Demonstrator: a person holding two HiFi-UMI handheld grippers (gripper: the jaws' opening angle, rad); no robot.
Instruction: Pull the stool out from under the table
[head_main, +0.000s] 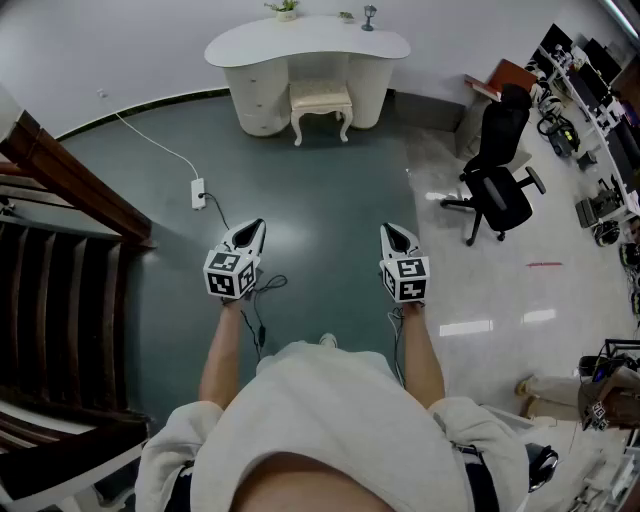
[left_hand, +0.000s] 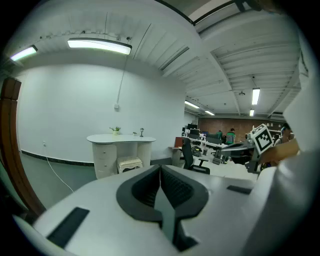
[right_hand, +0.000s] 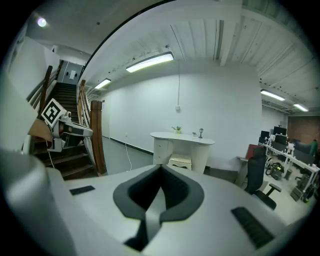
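A cream stool (head_main: 320, 104) with curved legs stands tucked under the white curved table (head_main: 306, 42) against the far wall. It also shows small and distant as the stool (left_hand: 129, 164) in the left gripper view and the stool (right_hand: 180, 161) in the right gripper view. My left gripper (head_main: 256, 229) and right gripper (head_main: 389, 233) hang side by side over the green floor, far short of the stool. Both are shut with nothing between the jaws. The same shut tips appear as the left gripper (left_hand: 160, 168) and right gripper (right_hand: 161, 167).
A black office chair (head_main: 497, 175) stands to the right of the table. A wooden staircase (head_main: 55, 260) fills the left side. A white cable runs to a power strip (head_main: 199, 192) on the floor. Desks with equipment (head_main: 590, 90) line the far right.
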